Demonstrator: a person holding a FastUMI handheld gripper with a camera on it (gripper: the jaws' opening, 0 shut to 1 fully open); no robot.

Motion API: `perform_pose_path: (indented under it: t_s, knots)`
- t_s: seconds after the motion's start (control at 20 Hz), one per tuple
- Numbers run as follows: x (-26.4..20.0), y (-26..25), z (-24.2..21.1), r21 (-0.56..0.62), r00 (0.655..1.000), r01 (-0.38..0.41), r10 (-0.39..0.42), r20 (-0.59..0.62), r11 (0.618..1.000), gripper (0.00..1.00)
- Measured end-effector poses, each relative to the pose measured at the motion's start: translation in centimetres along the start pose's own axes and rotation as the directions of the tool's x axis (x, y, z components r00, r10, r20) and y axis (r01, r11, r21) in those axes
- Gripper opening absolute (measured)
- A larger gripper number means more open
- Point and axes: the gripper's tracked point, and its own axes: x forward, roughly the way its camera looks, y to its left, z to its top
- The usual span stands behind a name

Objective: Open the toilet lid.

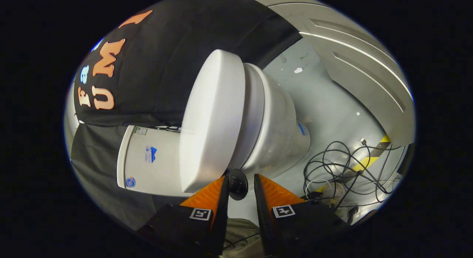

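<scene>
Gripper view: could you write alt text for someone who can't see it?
A white toilet with its lid down lies just ahead of the open gripper, whose fingers touch nothing. The tank stands behind the lid, and cables are tangled on the floor.

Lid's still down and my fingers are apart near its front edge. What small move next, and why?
Probably ease the gripper forward so its open fingers straddle the front rim of the toilet lid. The lid lies closed on the bowl, just beyond the fingertips, with nothing gripped yet.
</scene>
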Motion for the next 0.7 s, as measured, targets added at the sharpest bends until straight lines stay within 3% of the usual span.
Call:
perform_pose_path:
  t_s: [0.15,0.3,0.35,0.6,0.7]
  knots:
    - [0.0,0.5,0.3,0.031,1.000,-0.011,0.011,0.003,0.999,0.30]
    - [0.1,0.5,0.6,0.064,1.000,-0.021,0.020,0.020,0.998,0.30]
    - [0.2,0.7,0.5,0.067,1.000,-0.012,0.011,0.020,0.998,0.22]
    - [0.1,1.0,1.1,0.062,0.996,0.067,-0.071,0.061,0.996,0.22]
    - [-0.3,1.5,1.2,0.122,0.995,0.073,-0.081,0.055,0.990,0.09]
